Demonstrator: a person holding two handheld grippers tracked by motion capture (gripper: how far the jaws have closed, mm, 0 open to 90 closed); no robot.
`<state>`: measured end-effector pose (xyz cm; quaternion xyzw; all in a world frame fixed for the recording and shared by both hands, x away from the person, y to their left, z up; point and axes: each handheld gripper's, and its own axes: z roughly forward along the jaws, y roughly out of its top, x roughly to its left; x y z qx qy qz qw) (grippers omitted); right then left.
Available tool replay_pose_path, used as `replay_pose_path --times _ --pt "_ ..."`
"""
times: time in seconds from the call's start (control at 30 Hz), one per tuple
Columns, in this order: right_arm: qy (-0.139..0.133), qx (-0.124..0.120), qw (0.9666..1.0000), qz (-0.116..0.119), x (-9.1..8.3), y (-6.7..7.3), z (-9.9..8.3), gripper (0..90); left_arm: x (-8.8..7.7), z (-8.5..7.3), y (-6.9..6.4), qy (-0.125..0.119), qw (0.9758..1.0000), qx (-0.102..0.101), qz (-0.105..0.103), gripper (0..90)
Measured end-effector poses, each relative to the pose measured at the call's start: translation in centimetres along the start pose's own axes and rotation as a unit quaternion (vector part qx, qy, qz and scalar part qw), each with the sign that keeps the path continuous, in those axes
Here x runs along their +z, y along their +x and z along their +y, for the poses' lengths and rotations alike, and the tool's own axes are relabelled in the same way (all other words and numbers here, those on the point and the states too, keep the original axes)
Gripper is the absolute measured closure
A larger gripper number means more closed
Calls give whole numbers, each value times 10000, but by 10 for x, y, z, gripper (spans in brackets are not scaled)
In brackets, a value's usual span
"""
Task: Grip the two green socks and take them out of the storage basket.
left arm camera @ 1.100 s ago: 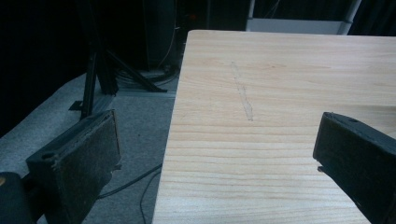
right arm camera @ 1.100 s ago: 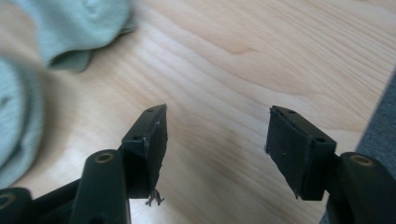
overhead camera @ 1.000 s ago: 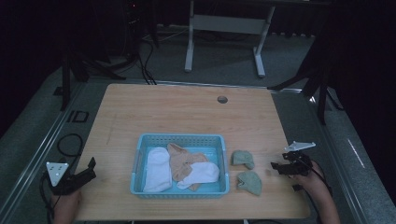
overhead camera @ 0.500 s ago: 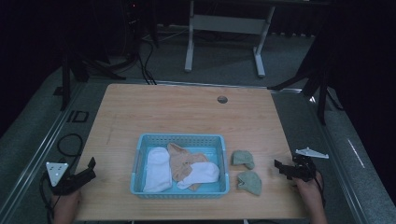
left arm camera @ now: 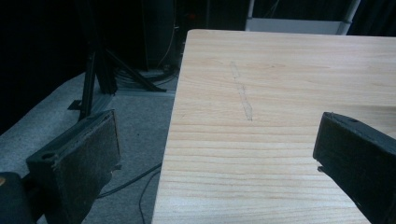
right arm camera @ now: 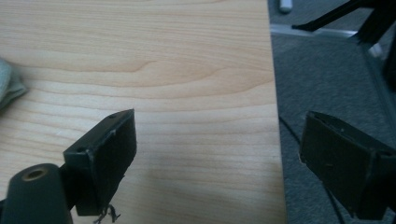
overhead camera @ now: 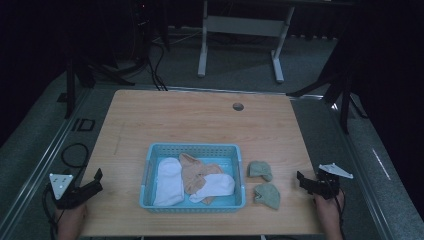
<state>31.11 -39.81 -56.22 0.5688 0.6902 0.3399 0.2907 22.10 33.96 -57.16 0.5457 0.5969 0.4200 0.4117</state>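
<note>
A light blue basket [overhead camera: 192,147] sits on the wooden table [overhead camera: 200,120] near its front edge. It holds a white sock [overhead camera: 167,182], a tan sock [overhead camera: 196,172] and another white sock [overhead camera: 219,185]. Two green balled socks [overhead camera: 260,170] [overhead camera: 268,195] lie on the table just right of the basket. My left gripper [overhead camera: 97,181] [left arm camera: 217,154] is open and empty at the table's front left corner. My right gripper [overhead camera: 301,181] [right arm camera: 219,144] is open and empty at the front right edge, right of the green socks; one green sock [right arm camera: 9,86] peeks in at that view's left.
A small round hole [overhead camera: 238,106] marks the table's far side. Grey floor with cables [overhead camera: 75,150] runs along the left, and a white desk frame [overhead camera: 240,30] stands beyond the table. The right table edge [right arm camera: 275,116] lies between my right jaws.
My right gripper has drawn back a little toward the person at the front right edge. The left gripper and the socks have not moved.
</note>
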Motion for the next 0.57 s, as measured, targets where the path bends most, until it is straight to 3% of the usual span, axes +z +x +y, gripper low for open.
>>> replay_pose_path --times 0.07,0.27,0.57 --pt "-81 42 9999 -123 -1 1 -1 112 0 0 0 -7 10000 -1 -3 4" --pt "-260 322 9991 -71 -5 -5 -3 134 0 0 1 -16 10000 -33 -9 3" --pt "-176 258 9993 -186 -3 -3 -2 137 0 0 1 -38 10000 -21 -3 4"
